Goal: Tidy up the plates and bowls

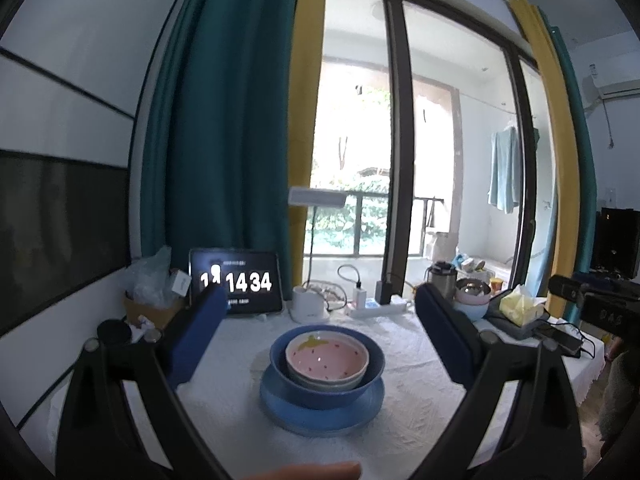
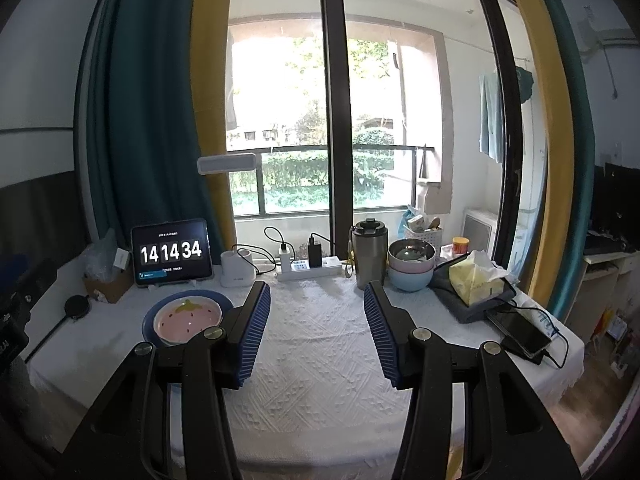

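My left claw [image 1: 320, 324] stands with its jaws wide apart and nothing between the pads; the stack of dishes sits on the counter [image 1: 420, 400] ahead of it, framed by the two blue fingers [image 1: 204, 332] but touched by neither. The stack reads from the bottom up: a blue plate [image 1: 320, 414], a dark blue bowl [image 1: 326, 390] resting on that plate, and a pink strawberry bowl [image 1: 326, 356] nested inside the blue bowl; a pale rim shows just under the pink one, and I cannot tell whether it is a separate bowl. My right claw [image 2: 318, 312] is likewise apart and empty, hanging over bare white cloth [image 2: 320, 380] near the middle of the counter, with the same stack well off to its left. A second group of bowls [image 2: 411, 268] is stacked at the back right of the counter: a steel one on top, a pink one under it, a light blue one at the base. Just left of that group stands a steel flask [image 2: 369, 256]; just right lies a tissue pack [image 2: 476, 280]. A tablet [image 2: 171, 252] showing a clock leans at the back left, with a power strip [image 2: 310, 268] between it and the flask. A fingertip [image 1: 312, 472] shows at the lower edge of the left view
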Motion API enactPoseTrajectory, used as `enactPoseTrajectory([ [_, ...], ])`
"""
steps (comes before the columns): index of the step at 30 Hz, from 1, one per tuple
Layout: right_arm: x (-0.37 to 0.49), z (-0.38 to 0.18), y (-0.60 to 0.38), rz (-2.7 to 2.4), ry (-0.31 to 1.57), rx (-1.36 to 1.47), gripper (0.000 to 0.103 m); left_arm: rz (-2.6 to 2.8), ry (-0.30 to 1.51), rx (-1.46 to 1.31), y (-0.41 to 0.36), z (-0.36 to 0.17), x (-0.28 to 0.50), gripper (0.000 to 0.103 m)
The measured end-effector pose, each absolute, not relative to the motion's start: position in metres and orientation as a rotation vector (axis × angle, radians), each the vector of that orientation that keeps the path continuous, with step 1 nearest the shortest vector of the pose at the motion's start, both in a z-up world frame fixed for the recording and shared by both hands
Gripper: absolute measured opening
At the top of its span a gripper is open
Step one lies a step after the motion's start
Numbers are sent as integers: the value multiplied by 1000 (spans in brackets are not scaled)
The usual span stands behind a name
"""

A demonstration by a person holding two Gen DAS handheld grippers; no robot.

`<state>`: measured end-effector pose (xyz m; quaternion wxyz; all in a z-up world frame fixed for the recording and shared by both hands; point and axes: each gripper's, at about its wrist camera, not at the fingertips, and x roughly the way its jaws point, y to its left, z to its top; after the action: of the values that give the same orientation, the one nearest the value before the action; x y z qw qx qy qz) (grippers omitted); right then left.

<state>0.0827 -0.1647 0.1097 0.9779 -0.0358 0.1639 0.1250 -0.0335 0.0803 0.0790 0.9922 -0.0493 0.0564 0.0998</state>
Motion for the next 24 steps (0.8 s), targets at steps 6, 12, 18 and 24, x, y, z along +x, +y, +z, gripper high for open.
enactPoseTrajectory([
  [6,89,109,-161,250,331,-73,52,215,137,-119,89,73,-28,96],
  [12,95,106,-159,246,345,-68,52,226,166,-119,90,67,-23,96],
  [18,96,106,-159,249,345,-73,52,222,160,-114,89,66,-23,96],
  [24,95,105,-160,257,340,-76,52,214,143,-104,86,68,-26,96],
])
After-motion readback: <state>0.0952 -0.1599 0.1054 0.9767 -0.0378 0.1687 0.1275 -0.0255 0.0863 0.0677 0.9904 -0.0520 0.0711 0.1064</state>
